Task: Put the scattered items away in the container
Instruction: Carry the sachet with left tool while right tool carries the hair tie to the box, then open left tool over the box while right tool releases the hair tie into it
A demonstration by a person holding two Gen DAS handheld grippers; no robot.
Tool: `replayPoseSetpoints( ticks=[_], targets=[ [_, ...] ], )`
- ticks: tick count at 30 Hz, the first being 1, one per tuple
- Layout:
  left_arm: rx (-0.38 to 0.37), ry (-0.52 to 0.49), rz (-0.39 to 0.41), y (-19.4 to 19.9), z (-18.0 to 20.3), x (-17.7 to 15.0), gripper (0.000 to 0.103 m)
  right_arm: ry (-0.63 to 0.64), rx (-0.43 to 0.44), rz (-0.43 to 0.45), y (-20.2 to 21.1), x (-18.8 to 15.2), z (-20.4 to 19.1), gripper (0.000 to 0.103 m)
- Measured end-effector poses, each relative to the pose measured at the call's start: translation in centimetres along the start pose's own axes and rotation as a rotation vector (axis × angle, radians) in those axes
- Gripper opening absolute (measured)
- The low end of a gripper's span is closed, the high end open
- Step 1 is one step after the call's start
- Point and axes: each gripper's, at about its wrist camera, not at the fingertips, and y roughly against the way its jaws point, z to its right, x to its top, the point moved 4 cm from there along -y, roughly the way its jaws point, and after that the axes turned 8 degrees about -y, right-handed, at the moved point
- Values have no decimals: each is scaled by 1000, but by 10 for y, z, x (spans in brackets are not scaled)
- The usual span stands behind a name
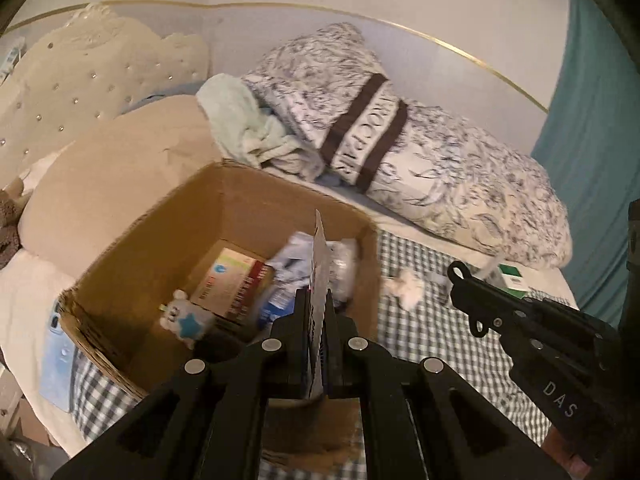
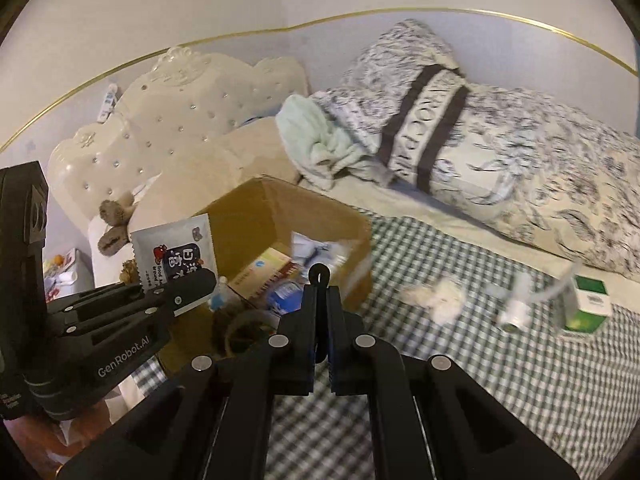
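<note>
An open cardboard box [image 1: 152, 232] stands on the checked bed sheet and holds several items, among them a red and beige carton [image 1: 232, 280] and a small white bear toy [image 1: 180, 316]. My left gripper [image 1: 318, 300] is shut on a flat white snack packet [image 1: 320, 264], edge-on above the box; the packet's face shows in the right wrist view [image 2: 176, 248]. My right gripper [image 2: 320, 292] is shut on a small black ring-shaped object [image 2: 319, 272], just right of the box [image 2: 280, 208]. On the sheet lie crumpled white tissue [image 2: 436, 298], a white plastic piece [image 2: 516, 312] and a green and white carton [image 2: 588, 304].
A patterned duvet [image 2: 520, 152] and a mint towel [image 2: 320, 136] are piled behind the box. A beige pillow [image 1: 120, 168] and a cream tufted headboard [image 2: 160, 120] are at left. A light blue phone [image 1: 58, 360] lies left of the box.
</note>
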Motion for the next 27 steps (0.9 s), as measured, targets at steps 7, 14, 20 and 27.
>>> replayPoseSetpoints(
  ticks=[7,14,20,27],
  targets=[
    [26,36,-41,-26,-36,0,5,6,50,-59,-53,8,-24,4],
    [78,-3,-72,-45,-47,-4,15,-27,77,-87,-83,11,-28,6],
    [101,9,-46,-45,-52,-7,91,-161,100,10,-75,18,-11,87],
    [96,10,-47,-42,-46,-8,97,-270,129,72,-54,25,15,87]
  ],
)
